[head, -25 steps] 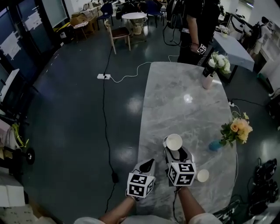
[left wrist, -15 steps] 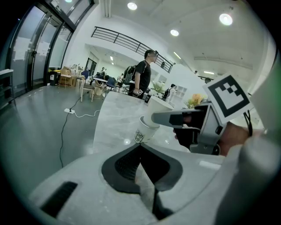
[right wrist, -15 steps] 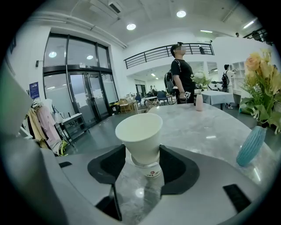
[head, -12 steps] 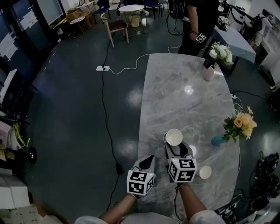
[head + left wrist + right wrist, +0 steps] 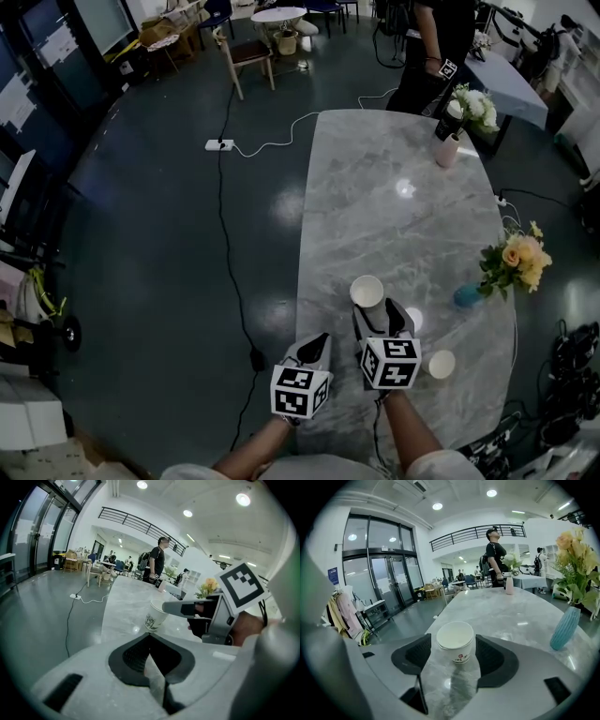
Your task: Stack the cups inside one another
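Note:
A white paper cup (image 5: 367,292) with a doubled rim, one cup nested in another, stands on the marble table (image 5: 394,216). My right gripper (image 5: 380,317) is just behind it. In the right gripper view the cup (image 5: 456,639) sits between the jaws of my right gripper (image 5: 453,652), which have just been opening, with a gap on each side. A single cup (image 5: 441,364) stands to the right of that gripper. My left gripper (image 5: 319,347) hovers at the table's left edge, its pads (image 5: 151,641) pressed together with nothing between them. The left gripper view also shows the nested cup (image 5: 154,615).
A blue vase (image 5: 463,298) with orange flowers (image 5: 514,262) stands right of the cups and shows as the blue vase (image 5: 565,627) in the right gripper view. A pink vase (image 5: 448,150) of white flowers is at the far end, where a person (image 5: 431,47) stands. A cable and power strip (image 5: 220,145) lie on the floor to the left.
The right jaws have spread away from the cup, which now stands free on the table. The left gripper has stayed where it was.

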Demonstrator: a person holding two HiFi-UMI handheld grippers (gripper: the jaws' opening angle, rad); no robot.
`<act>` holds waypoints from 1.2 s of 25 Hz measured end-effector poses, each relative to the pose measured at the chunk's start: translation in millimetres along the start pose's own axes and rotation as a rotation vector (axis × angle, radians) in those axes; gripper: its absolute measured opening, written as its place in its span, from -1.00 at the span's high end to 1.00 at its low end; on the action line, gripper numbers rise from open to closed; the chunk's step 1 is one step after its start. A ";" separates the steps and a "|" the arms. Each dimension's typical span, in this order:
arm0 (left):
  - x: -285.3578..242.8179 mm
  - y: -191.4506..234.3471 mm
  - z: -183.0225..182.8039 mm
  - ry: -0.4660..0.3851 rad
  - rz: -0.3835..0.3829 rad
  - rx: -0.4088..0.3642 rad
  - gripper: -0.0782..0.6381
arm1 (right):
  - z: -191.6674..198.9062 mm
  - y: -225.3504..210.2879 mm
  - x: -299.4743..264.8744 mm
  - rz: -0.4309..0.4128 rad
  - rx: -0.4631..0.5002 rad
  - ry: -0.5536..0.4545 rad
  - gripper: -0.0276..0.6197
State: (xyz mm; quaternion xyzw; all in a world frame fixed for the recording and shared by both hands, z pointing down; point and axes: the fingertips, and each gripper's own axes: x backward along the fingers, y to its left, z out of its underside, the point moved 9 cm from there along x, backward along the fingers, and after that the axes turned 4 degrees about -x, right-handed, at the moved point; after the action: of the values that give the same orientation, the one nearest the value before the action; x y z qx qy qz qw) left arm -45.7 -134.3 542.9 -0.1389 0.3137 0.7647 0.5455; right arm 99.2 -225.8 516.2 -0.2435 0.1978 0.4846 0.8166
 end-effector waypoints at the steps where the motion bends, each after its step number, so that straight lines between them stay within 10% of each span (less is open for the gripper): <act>1: 0.9 -0.5 0.2 -0.001 0.000 0.000 0.79 | 0.2 -0.1 1.5 0.002 -0.001 -0.001 0.15; 20: 28.2 -13.9 -1.8 -0.044 0.004 -0.022 0.79 | -2.5 -2.4 42.4 0.047 -0.060 -0.055 0.18; 30: 60.3 -30.0 -8.7 -0.092 0.027 -0.055 0.79 | 1.0 3.3 84.9 0.088 -0.080 -0.125 0.55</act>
State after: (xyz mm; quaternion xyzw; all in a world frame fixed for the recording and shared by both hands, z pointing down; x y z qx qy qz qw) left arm -41.3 -88.5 492.9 -0.1142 0.2688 0.7858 0.5452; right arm 134.7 -164.9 468.8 -0.2361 0.1376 0.5418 0.7949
